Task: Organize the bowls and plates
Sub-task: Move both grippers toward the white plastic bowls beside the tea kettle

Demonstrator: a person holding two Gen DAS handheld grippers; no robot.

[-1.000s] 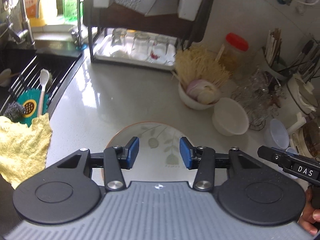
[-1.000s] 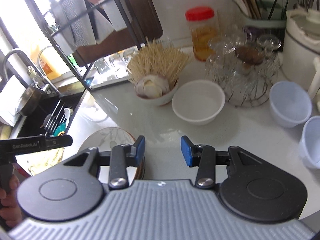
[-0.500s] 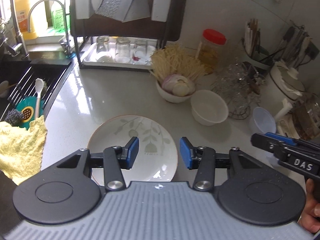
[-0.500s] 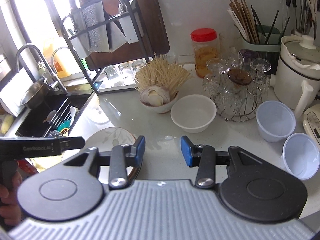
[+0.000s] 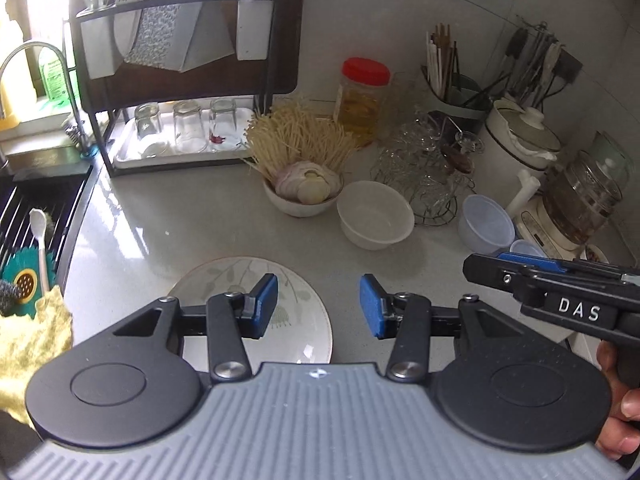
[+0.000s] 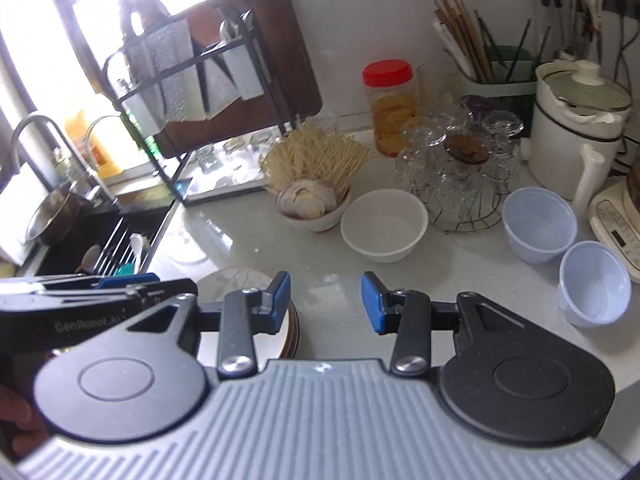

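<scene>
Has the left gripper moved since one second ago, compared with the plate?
Yes. The left gripper has pulled up and back: the plate on the counter now looks smaller, with more worktop visible.

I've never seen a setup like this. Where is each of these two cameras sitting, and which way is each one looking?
Left wrist view: rides on the left gripper, looking forward and down over the plate toward the dish rack; its open blue fingers show, plus the right gripper and a hand at the right edge.
Right wrist view: rides on the right gripper, facing the white bowl and two plastic cups; its open fingers show, plus the left gripper at left.
Both share the plate, white bowl, red-lidded jar and rack.
</scene>
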